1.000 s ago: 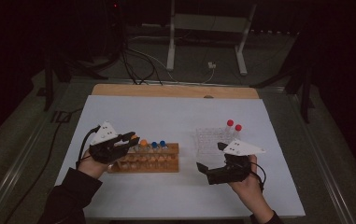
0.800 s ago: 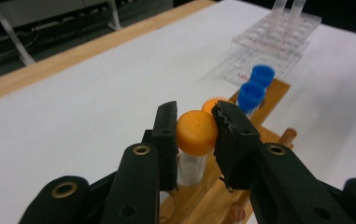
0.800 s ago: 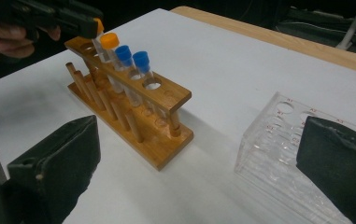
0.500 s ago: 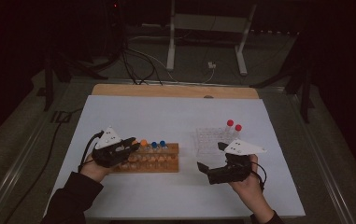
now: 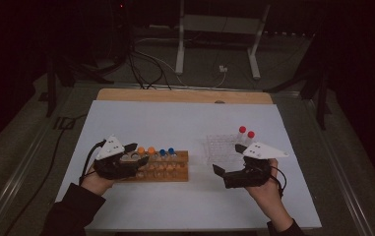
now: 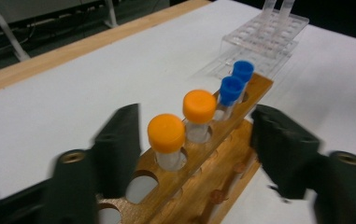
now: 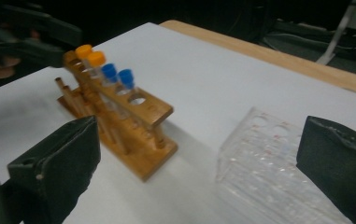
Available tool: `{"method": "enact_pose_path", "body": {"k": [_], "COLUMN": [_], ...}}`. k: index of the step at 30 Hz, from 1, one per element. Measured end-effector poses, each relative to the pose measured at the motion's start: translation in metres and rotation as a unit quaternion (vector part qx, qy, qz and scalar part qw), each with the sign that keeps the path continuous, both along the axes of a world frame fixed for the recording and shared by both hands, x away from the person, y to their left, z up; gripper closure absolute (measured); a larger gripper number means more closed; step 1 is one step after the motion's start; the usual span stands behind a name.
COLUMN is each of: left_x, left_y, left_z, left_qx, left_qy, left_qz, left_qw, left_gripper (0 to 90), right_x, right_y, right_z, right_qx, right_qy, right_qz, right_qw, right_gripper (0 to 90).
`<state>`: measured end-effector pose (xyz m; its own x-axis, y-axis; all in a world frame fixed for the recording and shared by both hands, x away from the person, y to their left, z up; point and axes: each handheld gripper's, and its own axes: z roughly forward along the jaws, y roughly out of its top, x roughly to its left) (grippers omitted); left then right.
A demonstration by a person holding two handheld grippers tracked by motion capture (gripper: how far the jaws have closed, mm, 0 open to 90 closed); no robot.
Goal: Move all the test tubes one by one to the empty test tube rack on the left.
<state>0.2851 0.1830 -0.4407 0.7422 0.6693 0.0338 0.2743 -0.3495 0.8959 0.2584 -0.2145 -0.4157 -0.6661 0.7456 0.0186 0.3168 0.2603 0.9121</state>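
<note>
Orange-capped tube at centre frame sits between my left gripper's just-opening, spread jaws; withdrawing carelessly could, I think, tip the wooden rack.

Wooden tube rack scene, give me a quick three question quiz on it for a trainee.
1. True or false: the left gripper is clamped on an orange-capped tube.
2. How many capped tubes stand in the wooden rack, and in which cap colours?
3. Multiple choice: the two red-capped tubes stand in A) the wooden rack, B) the clear plastic rack, C) the right gripper.

Key
1. False. Its jaws have just been opening and now stand apart on either side of the nearest orange-capped tube, not touching it.
2. Four: two orange, two blue.
3. B.
</note>
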Motion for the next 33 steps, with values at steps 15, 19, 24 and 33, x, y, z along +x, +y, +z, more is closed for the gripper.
{"method": "enact_pose_path", "body": {"k": [15, 19, 24, 33], "left_x": [-0.015, -0.016, -0.017, -0.016], "left_y": [0.011, 0.011, 0.012, 0.012], "left_z": [0.006, 0.006, 0.007, 0.005], "left_qx": [-0.034, -0.035, -0.037, -0.036], "left_qy": [0.006, 0.005, 0.001, 0.005], "left_qz": [-0.031, -0.032, -0.033, -0.035], "left_qw": [0.9989, 0.9988, 0.9988, 0.9987], "left_gripper": [0.6, 0.6, 0.6, 0.6], "right_x": [0.028, 0.038, 0.05, 0.072], "right_y": [-0.053, -0.065, -0.073, -0.08], "right_z": [-0.01, -0.02, -0.032, -0.046], "right_qx": [-0.017, -0.019, -0.033, -0.049], "right_qy": [-0.011, 0.0, 0.016, 0.049], "right_qz": [-0.105, -0.132, -0.149, -0.163], "right_qw": [0.9942, 0.991, 0.9882, 0.9842], "right_gripper": [0.0, 3.0, 10.7, 39.3]}}
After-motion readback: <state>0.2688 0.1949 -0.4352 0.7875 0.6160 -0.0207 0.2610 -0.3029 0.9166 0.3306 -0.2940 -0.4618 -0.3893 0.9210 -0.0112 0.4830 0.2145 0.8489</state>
